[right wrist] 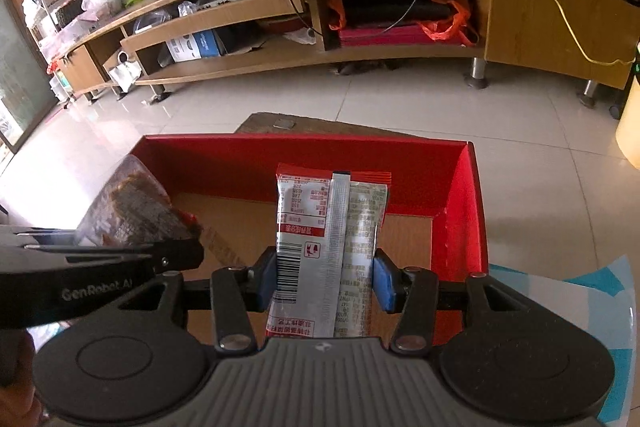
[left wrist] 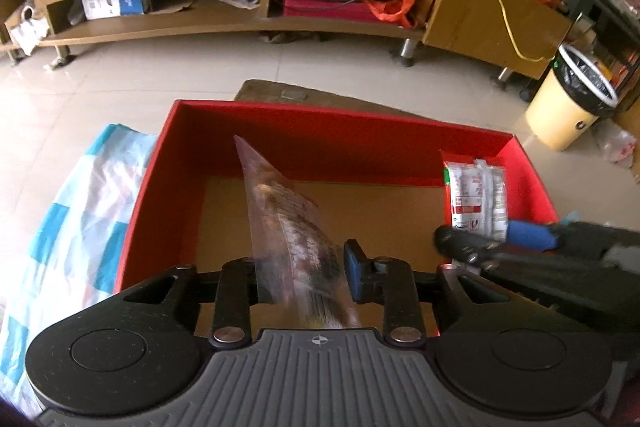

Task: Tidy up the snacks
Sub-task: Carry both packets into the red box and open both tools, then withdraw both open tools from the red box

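Silver-and-red foil snack packet [right wrist: 332,247], upright above the open red cardboard box [right wrist: 460,195], pinched between the blue pads of the right hand-held gripper [right wrist: 326,279]. Clear plastic snack bag with dark contents [left wrist: 296,227] stands blurred between the parted pads of the left hand-held gripper [left wrist: 304,275], over the same box. Blue-and-white checked cloth [left wrist: 72,219] lies beside the box.
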Demonstrator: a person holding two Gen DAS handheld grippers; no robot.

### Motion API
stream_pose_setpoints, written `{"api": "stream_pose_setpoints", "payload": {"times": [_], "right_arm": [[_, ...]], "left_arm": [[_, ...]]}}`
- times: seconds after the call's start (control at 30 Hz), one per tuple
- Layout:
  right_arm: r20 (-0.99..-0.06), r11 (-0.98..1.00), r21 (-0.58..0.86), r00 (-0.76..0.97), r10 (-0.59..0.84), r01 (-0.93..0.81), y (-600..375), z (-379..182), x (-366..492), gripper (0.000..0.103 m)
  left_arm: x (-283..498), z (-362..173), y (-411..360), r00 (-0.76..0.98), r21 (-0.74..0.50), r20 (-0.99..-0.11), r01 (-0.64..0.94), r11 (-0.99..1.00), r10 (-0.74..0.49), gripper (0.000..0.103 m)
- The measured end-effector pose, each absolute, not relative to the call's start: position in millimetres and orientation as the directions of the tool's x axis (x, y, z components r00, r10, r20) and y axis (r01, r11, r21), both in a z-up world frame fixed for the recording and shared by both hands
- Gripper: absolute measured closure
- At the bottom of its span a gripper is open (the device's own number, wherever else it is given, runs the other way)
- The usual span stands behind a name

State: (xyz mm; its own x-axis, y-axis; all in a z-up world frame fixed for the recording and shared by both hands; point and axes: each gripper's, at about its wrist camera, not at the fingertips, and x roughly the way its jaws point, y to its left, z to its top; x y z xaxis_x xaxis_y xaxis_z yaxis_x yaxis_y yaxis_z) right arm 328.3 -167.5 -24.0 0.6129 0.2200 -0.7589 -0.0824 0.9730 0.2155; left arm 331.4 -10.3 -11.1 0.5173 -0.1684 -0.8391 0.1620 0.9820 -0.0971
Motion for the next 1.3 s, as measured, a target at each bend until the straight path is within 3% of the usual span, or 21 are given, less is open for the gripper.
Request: {"api": "stream_pose_setpoints", "payload": {"times": [0.2, 0.4, 1.03, 1.3], "right_arm": [[-0.761, 0.976, 0.200, 0.613, 0.212, -0.088, -167, -21, 323, 0.054], [-0.780, 0.984, 0.148, 0.599, 0.181, -0.105, -161, -26, 308, 0.054], [-0.827, 0.981, 0.163, 0.529, 0.192, -0.100, -165, -19, 260, 0.050], [-0.798, 0.984, 0.148, 0.576, 0.179, -0.100, -164, 4, 243, 0.050]], "left_arm": [[324, -9, -15, 0.546, -0.016, -0.830, 0.177, 0.984, -0.112, 0.045], [314, -16, -17, 0.518, 0.018, -0.851, 0.188, 0.982, -0.084, 0.045], [266, -10, -11, 0.481, 0.007, -0.873, 0.188, 0.982, -0.086, 0.045], [247, 11, -13, 0.524, 0.015, -0.847, 0.194, 0.981, -0.091, 0.039]]}}
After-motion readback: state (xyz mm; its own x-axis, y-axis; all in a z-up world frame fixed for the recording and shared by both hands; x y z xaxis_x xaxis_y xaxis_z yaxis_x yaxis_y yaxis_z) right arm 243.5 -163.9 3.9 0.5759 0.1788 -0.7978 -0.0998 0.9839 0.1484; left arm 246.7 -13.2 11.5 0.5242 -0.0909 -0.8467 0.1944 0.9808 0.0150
